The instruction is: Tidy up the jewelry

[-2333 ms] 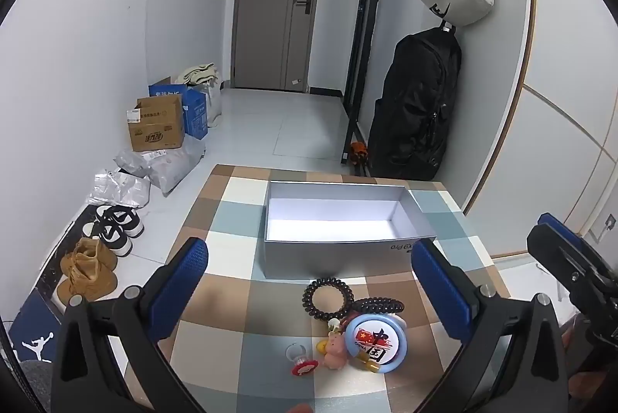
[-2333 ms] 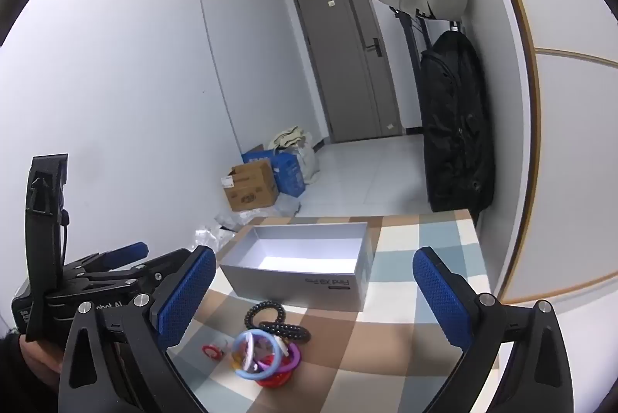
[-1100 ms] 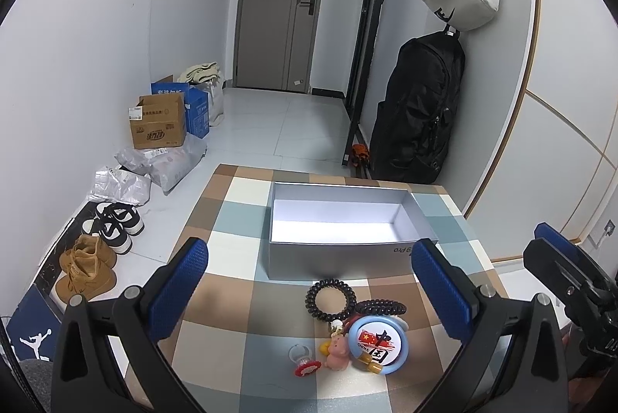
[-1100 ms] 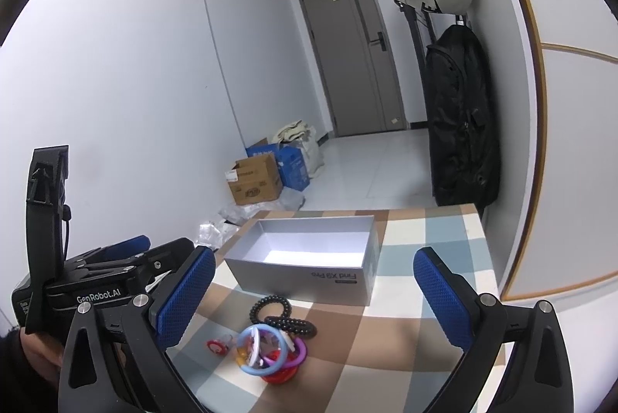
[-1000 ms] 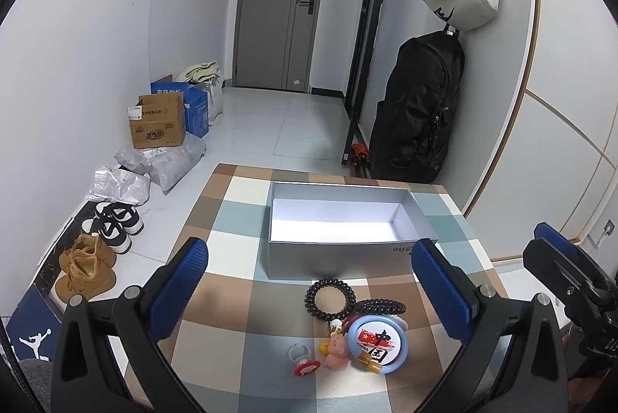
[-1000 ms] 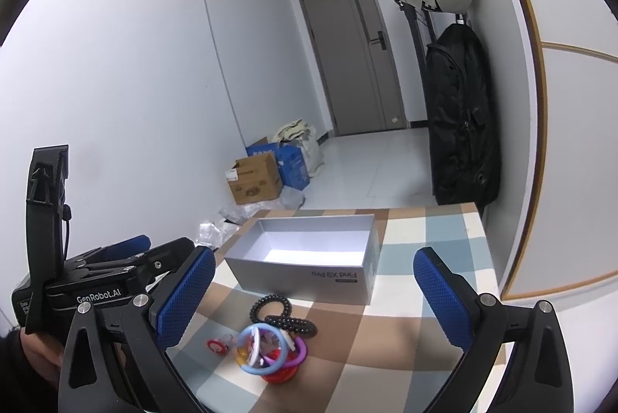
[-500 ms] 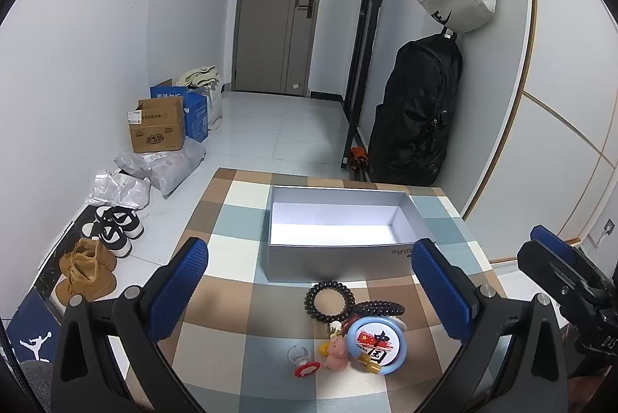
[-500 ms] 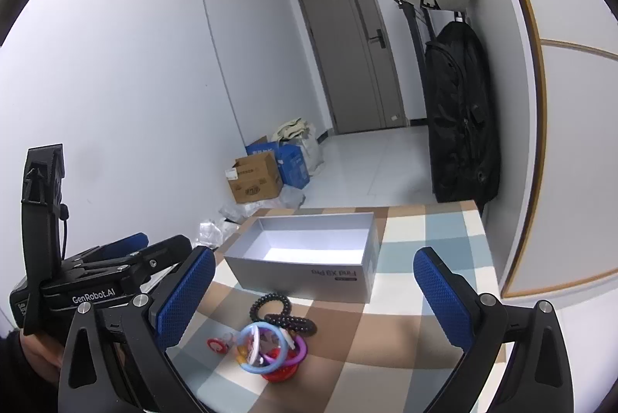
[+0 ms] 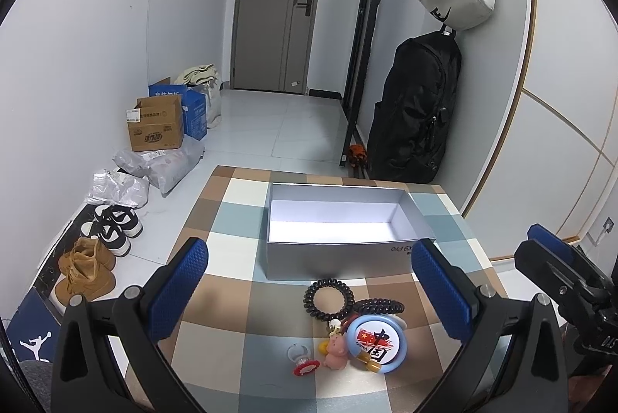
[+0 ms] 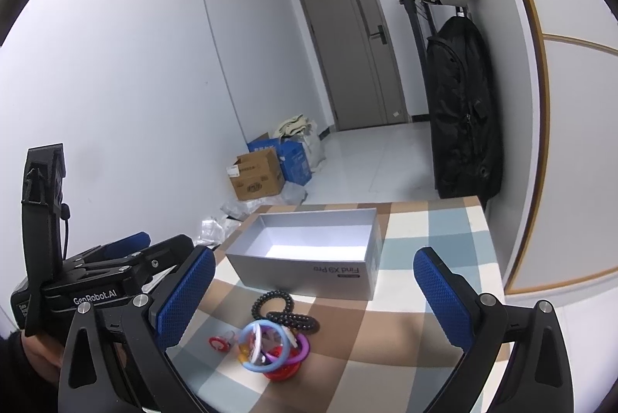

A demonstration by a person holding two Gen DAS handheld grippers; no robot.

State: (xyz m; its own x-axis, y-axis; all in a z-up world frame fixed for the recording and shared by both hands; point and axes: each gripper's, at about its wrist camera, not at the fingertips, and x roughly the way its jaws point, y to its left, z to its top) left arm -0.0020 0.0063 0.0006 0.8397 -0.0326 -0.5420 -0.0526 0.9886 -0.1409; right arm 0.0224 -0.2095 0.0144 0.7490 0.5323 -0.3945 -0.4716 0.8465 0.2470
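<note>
You are at the start, with your left gripper [image 9: 309, 281] and right gripper [image 10: 313, 285] both spread wide and empty, so reach next for the jewelry pile [image 9: 347, 332] lying just before the empty grey box [image 9: 336, 224].

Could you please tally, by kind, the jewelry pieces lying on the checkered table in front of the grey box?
Black coil bands: 2
Blue-rimmed round badge: 1
Pink pig charm: 1
Red-topped ring: 1
Total: 5 clearly countable; the stacked pieces beneath the badge are too overlapped to separate.
</note>
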